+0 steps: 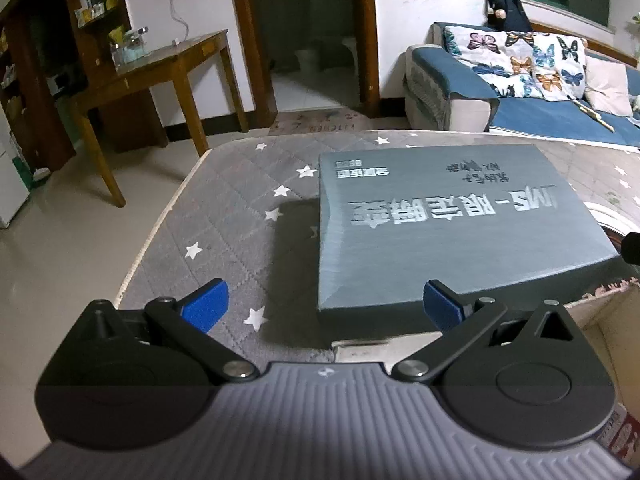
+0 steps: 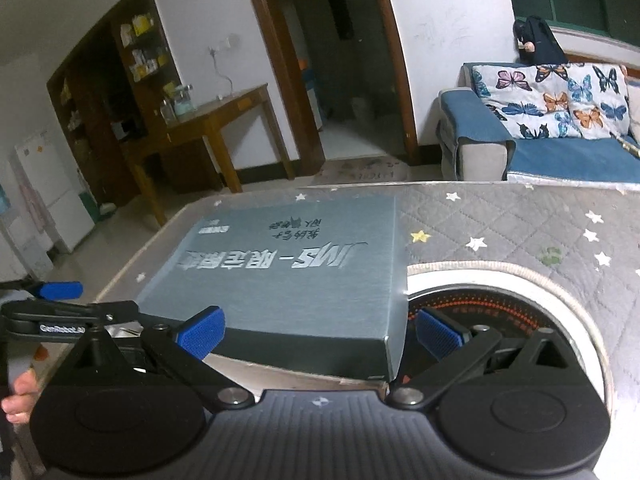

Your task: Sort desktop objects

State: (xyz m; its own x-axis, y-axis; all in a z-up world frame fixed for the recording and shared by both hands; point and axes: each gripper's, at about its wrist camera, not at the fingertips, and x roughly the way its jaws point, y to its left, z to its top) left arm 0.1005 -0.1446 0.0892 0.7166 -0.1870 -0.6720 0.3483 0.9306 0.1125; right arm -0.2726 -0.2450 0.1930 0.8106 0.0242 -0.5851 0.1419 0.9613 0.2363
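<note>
In the left wrist view, the left gripper (image 1: pixel 323 307) stands wide open with nothing between its blue pads (image 1: pixel 206 306). A flat grey box (image 1: pixel 440 224) with pale printed lettering lies ahead of it on the grey quilted cover (image 1: pixel 224 220) dotted with white stars; the box's near edge sits just beyond the right-hand pad, and the left-hand pad hangs over bare cover. A strip of cardboard edge (image 1: pixel 360 346) shows just under the box's near side. Beyond the table stand a wooden side table (image 1: pixel 160 68) and a blue sofa (image 1: pixel 480 92) with a butterfly cushion (image 1: pixel 520 60).

In the right wrist view, the right gripper (image 2: pixel 318 334) is likewise spread wide and holds nothing. The same grey box (image 2: pixel 288 272) lies straight ahead, its near right corner between the two pads (image 2: pixel 200 332), though contact cannot be told. To the box's right, a round black dial with orange markings (image 2: pixel 480 308) sits in a white ring set into the cover (image 2: pixel 520 224). At the left edge, the other gripper's blue finger (image 2: pixel 60 290) and part of a hand (image 2: pixel 20 398) show.
</note>
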